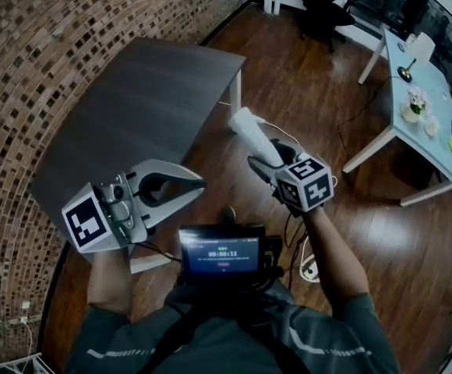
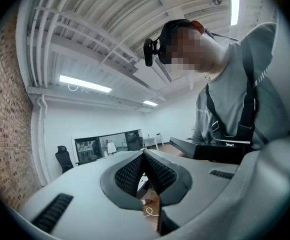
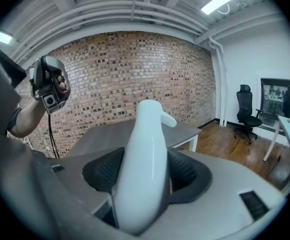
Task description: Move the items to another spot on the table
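Note:
A tall white jug [image 3: 147,159] with a small curved spout is clamped between the dark ribbed pads of my right gripper [image 3: 145,170], which is shut on its body. In the head view the white jug [image 1: 251,133] sticks up and away from the right gripper [image 1: 267,164], above the wooden floor beside the dark grey table [image 1: 148,104]. My left gripper [image 1: 200,184] is held in front of the person's chest, over the table's near corner. In its own view the left gripper [image 2: 143,154] has its pad tips touching, shut with nothing between them, and points back at the person.
A screen unit [image 1: 220,257] hangs at the person's chest between the two arms. A pale blue table [image 1: 413,131] with small items stands at the right, and a black office chair [image 1: 319,6] at the back. A brick wall [image 1: 23,68] runs along the left.

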